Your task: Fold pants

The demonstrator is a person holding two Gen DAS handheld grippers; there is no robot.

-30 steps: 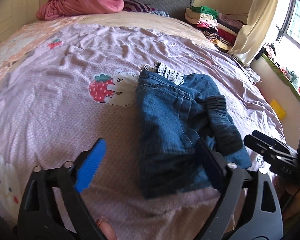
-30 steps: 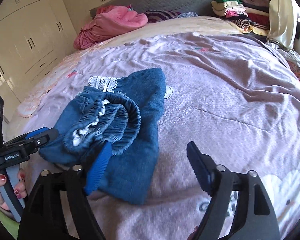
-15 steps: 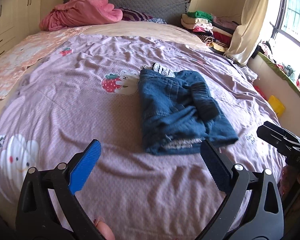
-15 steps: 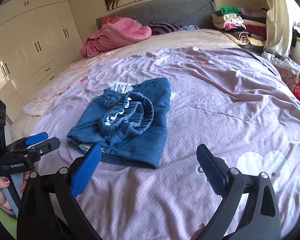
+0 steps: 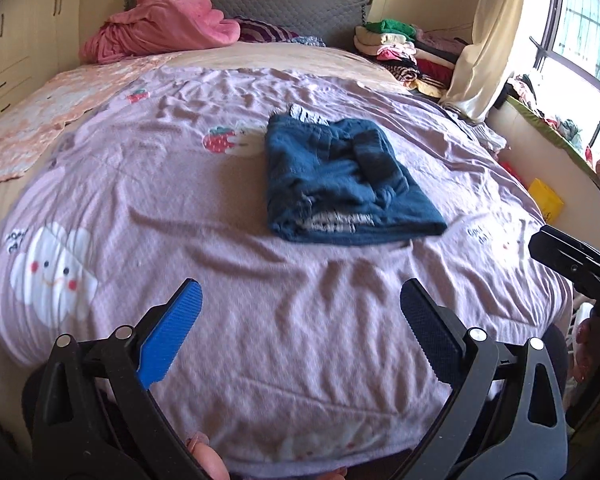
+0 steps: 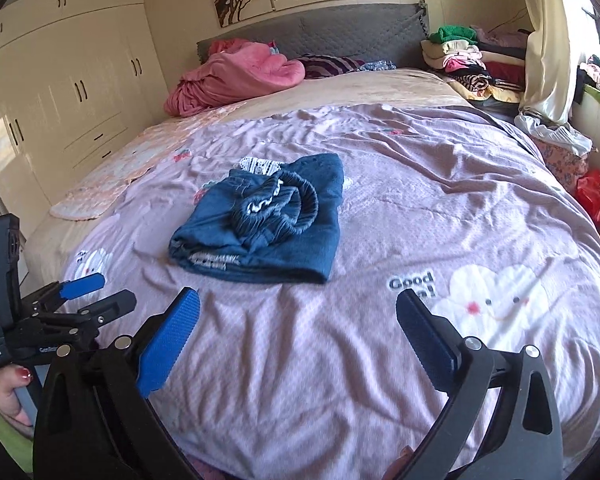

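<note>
Blue denim pants [image 5: 340,184] [image 6: 266,224] lie folded in a compact bundle in the middle of the lilac bedspread [image 5: 180,208] [image 6: 420,208], with the elastic waistband bunched on top and a white lace trim at the far end. My left gripper [image 5: 300,320] hovers open over the near part of the bed, well short of the pants, with nothing between its fingers. My right gripper [image 6: 298,320] is likewise open and empty, back from the bundle. Each gripper shows at the other view's edge: the right gripper [image 5: 572,260], the left gripper [image 6: 92,296].
A pink blanket [image 5: 160,28] [image 6: 236,76] is heaped by the grey headboard [image 5: 292,4]. Stacked folded clothes [image 5: 404,52] [image 6: 468,60] sit at the far right corner beside a cream curtain [image 5: 484,40]. White wardrobes [image 6: 60,80] line the left wall. A red bag [image 6: 598,196] lies right of the bed.
Both grippers have pulled back from the pants toward the foot of the bed. The right gripper's jaws widened from beside the bundle. The pants stay folded where they lay.
</note>
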